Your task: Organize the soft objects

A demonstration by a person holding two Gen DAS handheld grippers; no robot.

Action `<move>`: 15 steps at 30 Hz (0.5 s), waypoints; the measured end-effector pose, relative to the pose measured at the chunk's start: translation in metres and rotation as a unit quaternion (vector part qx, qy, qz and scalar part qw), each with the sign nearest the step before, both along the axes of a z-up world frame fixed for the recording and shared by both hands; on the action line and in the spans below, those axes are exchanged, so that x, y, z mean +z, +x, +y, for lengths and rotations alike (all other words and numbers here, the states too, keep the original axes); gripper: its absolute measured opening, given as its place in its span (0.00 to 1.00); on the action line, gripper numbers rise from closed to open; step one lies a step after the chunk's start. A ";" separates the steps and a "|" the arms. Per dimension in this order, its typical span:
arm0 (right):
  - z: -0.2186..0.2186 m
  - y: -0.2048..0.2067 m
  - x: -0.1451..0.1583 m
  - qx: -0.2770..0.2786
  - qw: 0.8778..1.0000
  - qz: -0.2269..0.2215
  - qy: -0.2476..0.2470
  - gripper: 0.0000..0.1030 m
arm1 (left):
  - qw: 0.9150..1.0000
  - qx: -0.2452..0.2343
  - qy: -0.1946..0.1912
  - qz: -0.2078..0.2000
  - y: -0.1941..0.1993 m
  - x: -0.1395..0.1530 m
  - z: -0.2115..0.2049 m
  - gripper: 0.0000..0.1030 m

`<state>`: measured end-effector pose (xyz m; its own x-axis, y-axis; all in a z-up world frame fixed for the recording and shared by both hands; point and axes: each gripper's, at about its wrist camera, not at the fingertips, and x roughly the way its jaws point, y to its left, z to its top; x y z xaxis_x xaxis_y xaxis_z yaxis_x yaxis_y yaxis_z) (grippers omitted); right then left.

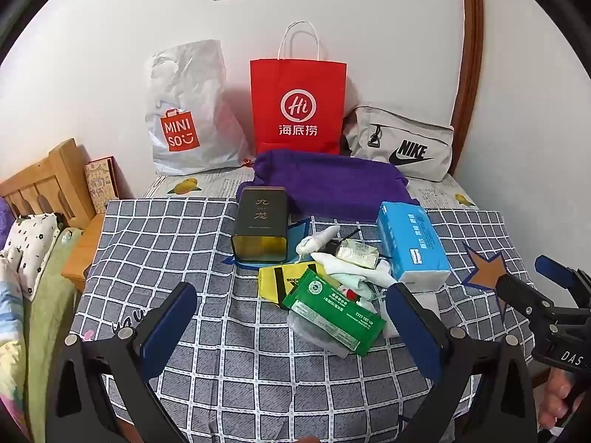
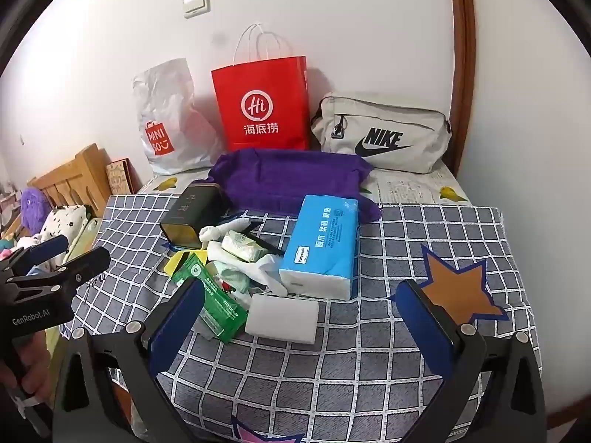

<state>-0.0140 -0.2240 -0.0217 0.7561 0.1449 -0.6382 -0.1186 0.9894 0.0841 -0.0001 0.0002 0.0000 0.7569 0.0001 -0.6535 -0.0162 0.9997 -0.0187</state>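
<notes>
A jumble lies mid-table on the checked cloth [image 1: 221,369]: a green packet [image 1: 328,313], a yellow cloth [image 1: 273,280], white cloths [image 1: 351,273] and a small tissue pack [image 1: 356,253]. A blue tissue pack [image 2: 321,243] lies beside them, with a white foam block [image 2: 282,317] in front of it. Behind is a folded purple towel [image 1: 332,181]. My left gripper [image 1: 295,321] hovers open just before the pile, holding nothing. My right gripper [image 2: 301,326] is open too, near the foam block, and it shows at the right edge [image 1: 535,280] of the left wrist view.
A dark tin box [image 1: 260,225] lies on its side left of the pile. Against the wall stand a white Miniso bag [image 1: 184,118], a red paper bag [image 1: 297,107] and a grey Nike bag [image 1: 402,144]. A wooden bedframe [image 1: 44,181] and bedding lie at left.
</notes>
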 end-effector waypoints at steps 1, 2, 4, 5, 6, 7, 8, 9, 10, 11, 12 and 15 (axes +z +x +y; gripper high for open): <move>0.000 0.000 0.000 0.000 1.000 0.004 -0.001 0.99 | 1.000 -0.001 0.006 0.004 0.000 0.000 0.000 1.00; 0.000 0.000 0.000 0.000 1.000 0.006 -0.001 0.99 | 1.000 -0.001 0.003 0.007 0.000 0.000 0.000 1.00; 0.000 0.000 0.000 0.000 1.000 0.005 -0.002 0.99 | 1.000 0.000 0.004 0.005 0.001 0.000 0.000 1.00; 0.000 0.000 0.000 0.000 1.000 0.004 -0.003 0.99 | 1.000 -0.001 0.004 0.004 0.001 0.000 -0.001 1.00; 0.000 0.000 0.000 0.000 1.000 0.004 -0.003 0.99 | 1.000 -0.001 0.003 0.004 0.001 0.000 -0.001 1.00; 0.000 0.000 0.000 0.001 1.000 0.004 -0.003 0.99 | 1.000 0.000 0.003 0.004 0.002 0.001 -0.002 1.00; 0.000 0.000 0.000 0.001 1.000 0.003 -0.003 0.99 | 1.000 0.001 0.002 0.003 0.002 0.000 -0.001 1.00; 0.001 -0.001 0.001 0.001 1.000 0.001 -0.003 0.99 | 1.000 0.001 0.002 0.003 0.002 0.000 0.000 1.00; 0.002 -0.001 0.001 0.001 1.000 0.002 -0.003 0.99 | 1.000 0.000 0.001 0.002 0.002 0.001 0.000 1.00; 0.001 -0.001 0.002 0.001 1.000 0.002 -0.003 0.99 | 1.000 -0.001 0.001 0.001 0.003 0.002 -0.002 1.00; 0.001 0.000 0.002 0.002 1.000 0.001 -0.002 0.99 | 1.000 -0.001 0.000 0.000 0.001 0.003 -0.002 1.00; 0.005 -0.001 0.002 0.004 1.000 -0.001 -0.005 0.99 | 1.000 -0.003 -0.005 -0.003 -0.001 0.005 -0.001 1.00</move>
<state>-0.0150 -0.2191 -0.0194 0.7560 0.1445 -0.6384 -0.1263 0.9892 0.0743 -0.0009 -0.0004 0.0052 0.7608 -0.0110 -0.6489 -0.0108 0.9995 -0.0297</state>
